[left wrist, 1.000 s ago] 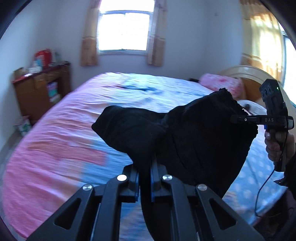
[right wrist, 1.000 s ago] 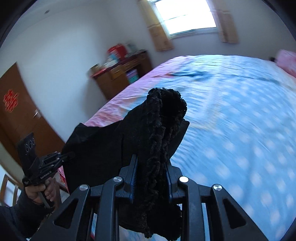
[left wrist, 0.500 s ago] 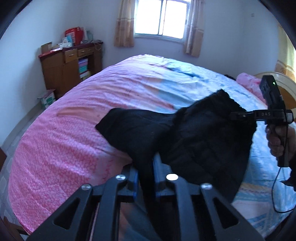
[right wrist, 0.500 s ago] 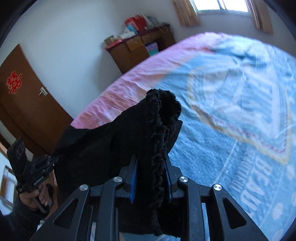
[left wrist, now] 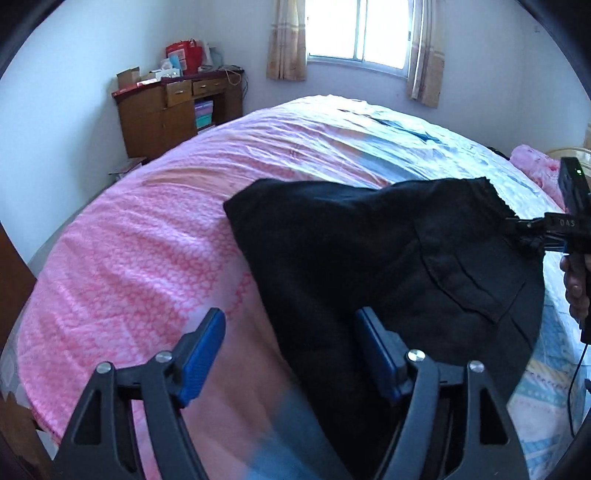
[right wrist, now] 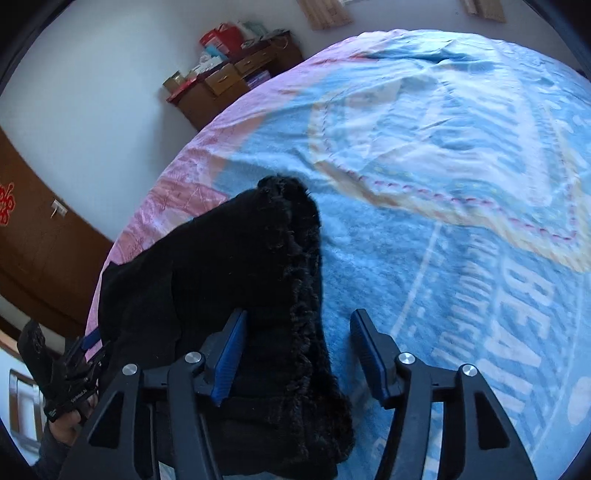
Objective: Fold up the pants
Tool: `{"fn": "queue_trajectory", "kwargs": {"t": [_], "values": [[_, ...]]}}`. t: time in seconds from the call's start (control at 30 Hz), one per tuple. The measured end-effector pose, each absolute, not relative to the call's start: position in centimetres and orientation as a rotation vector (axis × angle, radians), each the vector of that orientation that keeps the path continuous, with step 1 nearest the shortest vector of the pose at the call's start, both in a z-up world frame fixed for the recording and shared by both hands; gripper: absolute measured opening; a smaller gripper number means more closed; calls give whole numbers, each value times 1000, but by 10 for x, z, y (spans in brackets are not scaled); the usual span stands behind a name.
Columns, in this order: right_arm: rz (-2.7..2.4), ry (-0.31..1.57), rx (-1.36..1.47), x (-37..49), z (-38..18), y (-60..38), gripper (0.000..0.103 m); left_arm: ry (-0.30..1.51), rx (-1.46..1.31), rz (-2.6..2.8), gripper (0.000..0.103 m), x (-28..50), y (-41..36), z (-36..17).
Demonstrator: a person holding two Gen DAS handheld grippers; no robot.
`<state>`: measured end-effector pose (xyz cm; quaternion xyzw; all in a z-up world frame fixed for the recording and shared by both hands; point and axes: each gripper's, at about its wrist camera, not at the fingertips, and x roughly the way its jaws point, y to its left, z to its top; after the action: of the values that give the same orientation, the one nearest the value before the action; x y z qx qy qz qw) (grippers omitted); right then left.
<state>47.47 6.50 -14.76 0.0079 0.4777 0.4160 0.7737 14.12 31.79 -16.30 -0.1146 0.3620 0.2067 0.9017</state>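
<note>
The black pants (left wrist: 388, 266) lie bunched on the bed, with a back pocket (left wrist: 469, 273) facing up. My left gripper (left wrist: 291, 347) is open, its blue pads apart; the cloth lies between them near the right pad. My right gripper (right wrist: 297, 350) is open too, and the fuzzy black edge of the pants (right wrist: 258, 277) lies between its fingers beside the left pad. The right gripper also shows in the left wrist view (left wrist: 532, 232) at the pants' far right corner. The left gripper shows at the lower left of the right wrist view (right wrist: 88, 350).
The bed (left wrist: 140, 251) has a pink and blue cover (right wrist: 461, 177). A wooden cabinet (left wrist: 166, 110) with boxes on top stands against the far wall. A window (left wrist: 358, 33) with curtains is behind the bed. A pink pillow (left wrist: 532, 166) lies far right. A brown door (right wrist: 33, 236) is at left.
Both grippers were shut on the pants and held them up; now both are open and the pants have dropped onto the bed. Both views have tilted down toward the bed.
</note>
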Motion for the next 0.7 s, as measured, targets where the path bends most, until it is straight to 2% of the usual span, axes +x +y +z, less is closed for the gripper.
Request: {"fn": "queue_trajectory", "kwargs": {"t": [0.13,0.33,0.43,0.57,0.7], "values": [[786,946,-4,458,-124,37,60,728,-202,434,79,124,304,-145],[725,893,7,423,-103,-2,60,705,-184,389,79,106,276,-125],[731,871,-5,397,-96,-11,60,694,-175,378,80,97,263,-118],[761,815,-28,356,-84,-17,60,672,-175,359,86,83,247,-110],[763,773,-77,321,-74,-18,60,651,-182,344,87,75,240,-102]]}}
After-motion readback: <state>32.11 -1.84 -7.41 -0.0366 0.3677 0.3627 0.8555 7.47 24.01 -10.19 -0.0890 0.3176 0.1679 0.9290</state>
